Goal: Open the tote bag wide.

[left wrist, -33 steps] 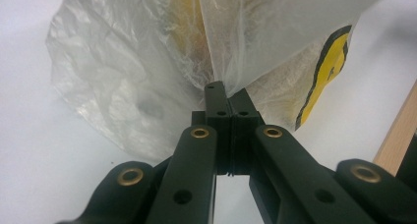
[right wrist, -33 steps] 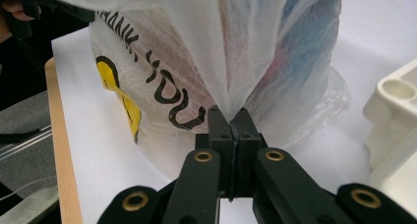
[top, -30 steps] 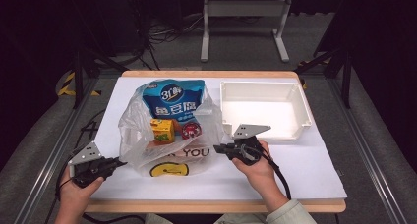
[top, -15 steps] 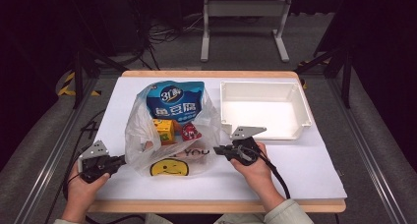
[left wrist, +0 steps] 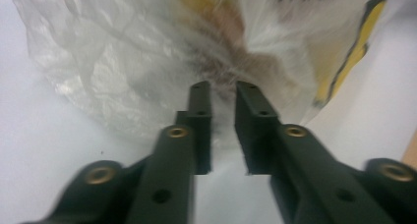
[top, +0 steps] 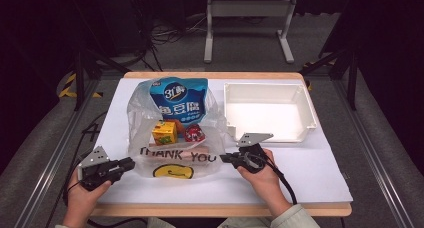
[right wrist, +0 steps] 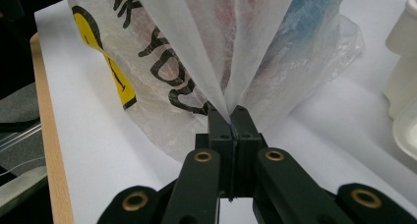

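**Two hand-held grippers working at a plastic bag of snacks**

A clear plastic bag (top: pixel 172 133), printed with a smiley face and "THANK YOU", is lying on the white bench (top: pixel 310 173), its mouth toward the person. Inside it are sitting a blue snack packet (top: pixel 179 100), a yellow juice box (top: pixel 164 132) and a small red pack (top: pixel 194 133). A white tray (top: pixel 270 110) is standing just to the bag's right.

The right gripper (right wrist: pixel 230 123) is pinching the bag's edge, its fingers closed tight on the film. The left gripper (left wrist: pixel 223 103) is sitting at the bag's left corner; its fingers have just been opening, standing narrowly apart with crumpled film lying just ahead of their tips, not pressed. The bag is stretching between both grippers, with the opening lying across from left to right.
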Motion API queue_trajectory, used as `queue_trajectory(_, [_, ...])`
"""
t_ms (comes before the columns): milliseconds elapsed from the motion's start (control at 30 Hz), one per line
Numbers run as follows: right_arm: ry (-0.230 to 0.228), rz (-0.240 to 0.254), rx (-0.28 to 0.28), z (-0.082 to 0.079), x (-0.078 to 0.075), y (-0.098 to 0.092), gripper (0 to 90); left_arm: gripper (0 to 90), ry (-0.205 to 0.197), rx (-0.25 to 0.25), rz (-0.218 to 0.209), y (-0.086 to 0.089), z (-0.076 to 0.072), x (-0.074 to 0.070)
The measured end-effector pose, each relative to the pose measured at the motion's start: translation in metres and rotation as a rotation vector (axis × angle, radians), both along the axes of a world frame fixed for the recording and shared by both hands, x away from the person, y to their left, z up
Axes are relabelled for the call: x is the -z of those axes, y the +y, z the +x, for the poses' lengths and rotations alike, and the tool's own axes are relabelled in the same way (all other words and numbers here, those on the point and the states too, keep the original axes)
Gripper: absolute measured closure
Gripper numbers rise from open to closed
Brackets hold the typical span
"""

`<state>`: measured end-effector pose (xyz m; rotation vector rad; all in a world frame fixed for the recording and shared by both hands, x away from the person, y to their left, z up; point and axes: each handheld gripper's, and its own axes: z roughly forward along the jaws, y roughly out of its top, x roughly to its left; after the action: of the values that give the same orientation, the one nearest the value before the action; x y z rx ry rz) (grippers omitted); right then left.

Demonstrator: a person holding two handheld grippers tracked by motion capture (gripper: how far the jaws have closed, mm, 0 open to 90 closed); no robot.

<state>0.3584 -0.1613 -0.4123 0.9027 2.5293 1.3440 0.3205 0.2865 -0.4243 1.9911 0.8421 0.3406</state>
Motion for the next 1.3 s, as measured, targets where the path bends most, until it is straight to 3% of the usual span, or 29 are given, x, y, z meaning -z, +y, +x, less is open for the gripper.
queue_trajectory(67, [0.001, 0.003, -0.001, 0.000, 0.000, 0.001, 89.7, 56.2, -0.032, 0.005, -0.006, -0.003, -0.003, -0.007])
queue_trajectory(200, [-0.003, 0.007, -0.008, -0.001, -0.001, 0.003, 89.6, 45.7, -0.113, -0.015, 0.020, -0.017, -0.009, -0.026])
queue_trajectory(300, [-0.007, 0.010, -0.012, -0.001, -0.003, 0.004, 89.6, 47.5, -0.146, -0.025, 0.022, -0.021, -0.007, -0.034])
queue_trajectory(333, [-0.009, 0.012, -0.011, -0.001, -0.004, 0.004, 89.6, 51.9, -0.147, -0.032, 0.013, -0.022, -0.006, -0.035])
queue_trajectory(433, [-0.024, 0.022, -0.012, 0.000, -0.008, 0.005, 89.6, 76.3, -0.123, -0.060, 0.033, -0.019, -0.001, -0.032])
queue_trajectory(533, [-0.038, 0.032, -0.018, 0.002, -0.013, 0.008, 89.7, 85.9, -0.091, -0.085, 0.029, -0.014, 0.004, -0.026])
queue_trajectory(667, [-0.054, 0.039, -0.026, 0.005, -0.017, 0.014, 89.8, 88.0, -0.054, -0.130, 0.023, -0.006, 0.009, -0.017])
queue_trajectory(867, [-0.078, 0.037, -0.038, 0.011, -0.023, 0.027, 89.8, 88.9, 0.024, -0.159, 0.028, 0.000, 0.020, -0.004])
queue_trajectory(1067, [-0.053, 0.023, -0.036, 0.013, -0.017, 0.026, 89.9, 89.5, 0.086, -0.100, 0.031, 0.000, 0.019, 0.004])
queue_trajectory(1167, [-0.040, 0.014, -0.040, 0.010, -0.015, 0.021, 89.9, 89.2, 0.094, -0.047, 0.018, 0.000, 0.015, 0.004])
queue_trajectory(1300, [0.001, -0.006, -0.041, 0.007, -0.008, 0.014, 89.9, 88.9, 0.101, 0.001, 0.051, -0.003, 0.013, 0.007])
